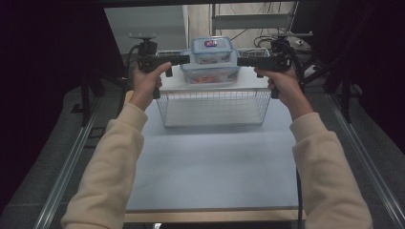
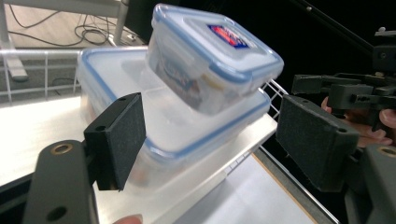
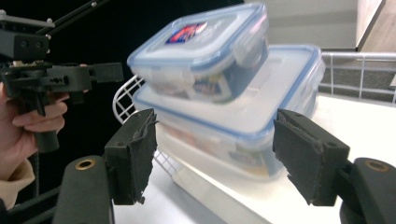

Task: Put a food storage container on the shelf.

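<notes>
A large clear food container with a blue-rimmed lid sits on a white board laid over a wire basket. A smaller clear container with a red and blue label is stacked on its lid. My left gripper points at the large container's left end, jaws open on either side of it. My right gripper faces the right end, open too, pads apart from the large container's wall.
The basket stands at the far end of a pale table. Metal rails run along both sides of the table. Dark curtains flank it, and cables lie on the floor behind.
</notes>
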Demonstrator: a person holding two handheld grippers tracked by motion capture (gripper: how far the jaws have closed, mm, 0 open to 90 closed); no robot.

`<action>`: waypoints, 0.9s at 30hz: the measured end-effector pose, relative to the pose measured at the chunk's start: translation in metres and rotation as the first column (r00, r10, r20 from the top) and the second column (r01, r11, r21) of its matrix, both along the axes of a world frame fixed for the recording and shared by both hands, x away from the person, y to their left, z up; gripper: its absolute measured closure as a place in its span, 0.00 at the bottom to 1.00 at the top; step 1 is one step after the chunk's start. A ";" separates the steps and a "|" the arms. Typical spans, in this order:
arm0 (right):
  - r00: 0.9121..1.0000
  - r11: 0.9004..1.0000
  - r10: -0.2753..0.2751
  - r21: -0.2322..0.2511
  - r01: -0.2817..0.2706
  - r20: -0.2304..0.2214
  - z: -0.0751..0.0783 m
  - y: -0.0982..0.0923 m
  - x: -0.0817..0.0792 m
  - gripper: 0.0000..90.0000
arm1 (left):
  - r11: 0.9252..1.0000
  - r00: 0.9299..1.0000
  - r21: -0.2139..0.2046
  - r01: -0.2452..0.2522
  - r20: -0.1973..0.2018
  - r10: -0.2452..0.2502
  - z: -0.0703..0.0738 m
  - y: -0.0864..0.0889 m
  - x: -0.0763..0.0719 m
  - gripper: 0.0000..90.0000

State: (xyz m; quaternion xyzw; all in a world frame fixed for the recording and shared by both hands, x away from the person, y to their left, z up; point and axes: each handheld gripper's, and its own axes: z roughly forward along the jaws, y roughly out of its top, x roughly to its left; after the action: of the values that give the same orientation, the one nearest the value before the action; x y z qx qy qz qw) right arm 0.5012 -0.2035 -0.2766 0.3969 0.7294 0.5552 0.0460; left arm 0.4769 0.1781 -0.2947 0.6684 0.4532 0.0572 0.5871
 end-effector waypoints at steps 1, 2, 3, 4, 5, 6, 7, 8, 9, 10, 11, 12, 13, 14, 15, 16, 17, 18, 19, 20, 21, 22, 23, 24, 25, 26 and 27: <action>1.000 1.000 0.003 0.000 -0.003 -0.003 -0.001 -0.001 -0.002 0.33 | 1.000 1.000 0.006 0.001 -0.001 -0.001 -0.002 0.001 -0.002 0.27; 1.000 1.000 0.006 0.000 -0.006 -0.004 -0.004 -0.003 -0.004 0.33 | 1.000 1.000 0.003 0.002 0.000 -0.002 -0.004 0.002 -0.005 0.27; 1.000 1.000 0.011 0.000 -0.011 0.000 -0.006 -0.004 -0.006 0.33 | 1.000 1.000 -0.006 0.007 0.001 -0.007 -0.006 0.003 -0.008 0.27; 1.000 1.000 0.016 -0.002 -0.016 0.004 -0.009 -0.005 -0.010 0.33 | 1.000 1.000 0.001 0.014 0.004 -0.014 -0.008 0.004 -0.011 0.27; 1.000 1.000 0.021 -0.002 -0.021 0.004 -0.012 -0.006 -0.013 0.33 | 1.000 1.000 0.011 0.015 0.008 -0.015 -0.010 0.005 -0.016 0.27; 1.000 1.000 0.026 -0.001 -0.026 0.005 -0.015 -0.007 -0.017 0.33 | 1.000 1.000 0.016 0.018 0.013 -0.018 -0.013 0.005 -0.019 0.27; 0.999 0.999 0.033 -0.005 -0.033 0.010 -0.018 -0.008 -0.020 0.33 | 1.000 1.000 0.013 0.022 0.013 -0.022 -0.016 0.006 -0.023 0.27; 0.999 0.999 0.041 -0.008 -0.041 0.009 -0.021 -0.008 -0.023 0.33 | 1.000 1.000 0.012 0.024 0.014 -0.024 -0.020 0.007 -0.028 0.27; 0.999 0.999 0.048 -0.010 -0.048 0.012 -0.024 -0.010 -0.027 0.33 | 1.000 1.000 0.012 0.022 0.016 -0.022 -0.022 0.007 -0.031 0.27; 0.999 0.999 0.052 -0.009 -0.052 0.012 -0.025 -0.010 -0.029 0.33 | 1.000 1.000 0.014 0.025 0.017 -0.025 -0.025 0.008 -0.036 0.27; 0.998 0.998 0.055 -0.002 -0.055 0.016 -0.027 -0.011 -0.032 0.33 | 0.999 0.999 0.013 0.029 0.016 -0.029 -0.028 0.008 -0.040 0.27; 0.998 0.998 0.058 0.005 -0.058 0.014 -0.029 -0.013 -0.035 0.33 | 0.999 0.999 0.014 0.031 0.015 -0.031 -0.031 0.009 -0.043 0.27; 0.998 0.998 0.059 0.010 -0.059 0.017 -0.030 -0.014 -0.037 0.33 | 0.999 0.999 0.020 0.035 0.012 -0.035 -0.034 0.009 -0.047 0.27; 0.998 0.998 0.061 0.009 -0.061 0.017 -0.031 -0.016 -0.040 0.33 | 0.999 0.999 0.026 0.041 0.013 -0.041 -0.037 0.010 -0.051 0.27; 0.998 0.998 0.062 0.012 -0.062 0.016 -0.033 -0.018 -0.043 0.33 | 0.999 0.999 0.027 0.044 0.015 -0.045 -0.039 0.010 -0.054 0.27; 0.998 0.998 0.062 0.015 -0.062 0.013 -0.034 -0.020 -0.045 0.33 | 0.999 0.999 0.022 0.043 0.020 -0.044 -0.041 0.011 -0.058 0.27; 0.998 0.998 0.062 0.016 -0.062 0.018 -0.037 -0.023 -0.048 0.33 | 0.999 0.999 0.015 0.046 0.018 -0.046 -0.044 0.012 -0.061 0.28; 0.998 0.998 0.062 0.020 -0.062 0.014 -0.040 -0.025 -0.050 0.33 | 0.999 0.999 0.011 0.048 0.018 -0.048 -0.046 0.013 -0.063 0.28; 0.998 0.998 0.063 0.020 -0.063 0.012 -0.043 -0.027 -0.051 0.33 | 0.999 0.999 0.010 0.047 0.021 -0.048 -0.048 0.013 -0.064 0.28; 0.998 0.998 0.063 0.020 -0.063 0.011 -0.045 -0.028 -0.052 0.33 | 0.999 0.999 0.010 0.047 0.017 -0.048 -0.051 0.014 -0.066 0.28; 0.998 0.998 0.063 0.022 -0.063 0.012 -0.049 -0.030 -0.054 0.33 | 0.999 0.999 0.011 0.046 0.014 -0.047 -0.053 0.015 -0.067 0.28; 0.998 0.998 0.064 0.024 -0.065 0.011 -0.051 -0.031 -0.054 0.33 | 0.999 0.999 0.010 0.049 0.006 -0.049 -0.056 0.015 -0.068 0.28; 0.998 0.997 0.065 0.030 -0.066 0.008 -0.054 -0.033 -0.055 0.33 | 0.999 0.999 0.010 0.048 0.005 -0.048 -0.058 0.015 -0.069 0.28; 0.998 0.997 0.067 0.032 -0.068 0.006 -0.056 -0.033 -0.056 0.33 | 0.999 0.999 0.011 0.050 0.004 -0.050 -0.060 0.015 -0.071 0.28; 0.997 0.997 0.072 0.031 -0.072 0.002 -0.059 -0.035 -0.056 0.33 | 0.999 0.999 0.012 0.053 0.004 -0.053 -0.061 0.015 -0.072 0.28; 0.997 0.997 0.072 0.033 -0.072 0.001 -0.061 -0.036 -0.057 0.33 | 0.998 0.999 0.015 0.054 0.007 -0.054 -0.062 0.015 -0.073 0.28; 0.997 0.997 0.071 0.034 -0.071 -0.002 -0.063 -0.036 -0.057 0.33 | 0.998 0.998 0.015 0.056 0.008 -0.056 -0.062 0.015 -0.075 0.28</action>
State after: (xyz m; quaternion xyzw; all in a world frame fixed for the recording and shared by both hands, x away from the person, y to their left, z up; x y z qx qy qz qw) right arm 0.4442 -0.2396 -0.3392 0.3724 0.7336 0.5681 0.0182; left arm 0.4016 0.1927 -0.3571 0.6848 0.4316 0.0468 0.5853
